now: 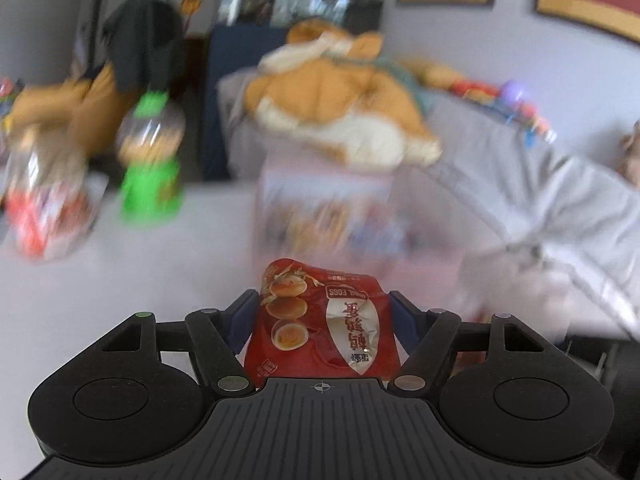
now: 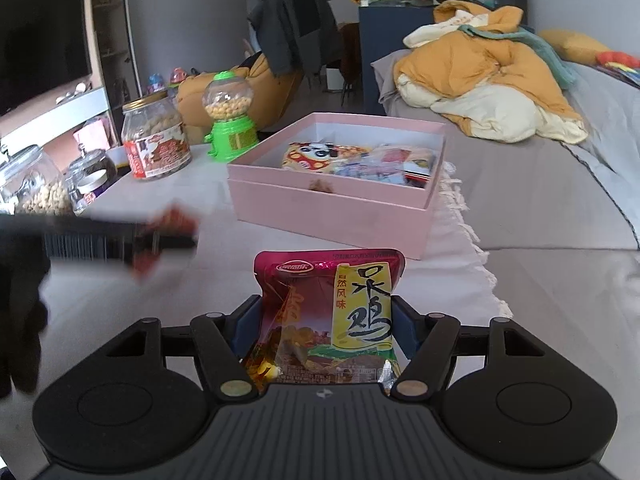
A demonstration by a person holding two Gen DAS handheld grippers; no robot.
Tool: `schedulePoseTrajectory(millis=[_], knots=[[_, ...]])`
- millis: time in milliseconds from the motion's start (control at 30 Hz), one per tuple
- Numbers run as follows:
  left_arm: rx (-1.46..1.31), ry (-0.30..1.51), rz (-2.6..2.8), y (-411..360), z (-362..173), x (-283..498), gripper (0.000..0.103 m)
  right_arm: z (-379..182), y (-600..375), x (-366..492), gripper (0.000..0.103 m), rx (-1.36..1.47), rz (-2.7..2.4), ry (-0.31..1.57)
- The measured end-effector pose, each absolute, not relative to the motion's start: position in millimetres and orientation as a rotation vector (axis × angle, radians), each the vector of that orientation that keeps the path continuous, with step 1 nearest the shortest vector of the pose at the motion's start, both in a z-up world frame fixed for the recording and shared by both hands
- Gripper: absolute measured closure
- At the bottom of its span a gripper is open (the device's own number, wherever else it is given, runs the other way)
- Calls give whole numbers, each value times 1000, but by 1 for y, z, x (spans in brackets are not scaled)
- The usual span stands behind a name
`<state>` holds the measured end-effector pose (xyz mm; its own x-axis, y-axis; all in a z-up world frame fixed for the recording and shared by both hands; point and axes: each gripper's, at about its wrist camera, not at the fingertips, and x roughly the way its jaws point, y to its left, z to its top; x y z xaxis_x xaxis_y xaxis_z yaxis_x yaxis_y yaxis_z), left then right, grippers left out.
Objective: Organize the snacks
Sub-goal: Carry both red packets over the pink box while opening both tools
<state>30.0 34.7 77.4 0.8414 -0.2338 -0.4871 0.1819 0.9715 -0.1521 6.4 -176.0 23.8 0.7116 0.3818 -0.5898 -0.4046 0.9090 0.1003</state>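
Observation:
My left gripper (image 1: 323, 306) is shut on a red quail-egg snack packet (image 1: 320, 324) and holds it above the white table; the view behind it is motion-blurred. My right gripper (image 2: 326, 310) is shut on a purple and yellow chicken snack packet (image 2: 332, 316), held above the table in front of the pink box (image 2: 332, 208). The box is open and holds several snack packets (image 2: 320, 154). In the right wrist view the left gripper (image 2: 160, 236) shows as a dark blur at the left with its red packet. The box shows blurred in the left wrist view (image 1: 324, 208).
A green gumball dispenser (image 2: 230, 120), a lidded snack jar (image 2: 156, 140) and glass jars (image 2: 36, 184) stand at the table's far left. A grey sofa (image 2: 560, 184) with an orange and cream blanket (image 2: 480, 88) lies to the right. A fringed white cloth (image 2: 460, 220) lies under the box.

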Motion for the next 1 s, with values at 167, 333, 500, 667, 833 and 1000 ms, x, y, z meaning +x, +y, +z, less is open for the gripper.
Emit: schedulePoseTrajectory(millis=[167, 333, 500, 667, 833, 1000], knots=[[-169, 352, -238, 12, 127, 86, 26, 26, -182, 2, 35, -30, 424, 623], [-276, 414, -265, -6, 96, 163, 26, 23, -179, 7, 35, -52, 413, 625], [-315, 545, -241, -5, 60, 177, 29, 17, -173, 13, 35, -85, 402, 643], [-271, 527, -269, 13, 66, 135, 29, 11, -173, 18, 35, -88, 401, 676], [-266, 546, -273, 37, 62, 85, 29, 16, -172, 22, 35, -85, 405, 705], [-345, 546, -235, 73, 53, 53, 29, 60, -179, 33, 35, -103, 417, 682]])
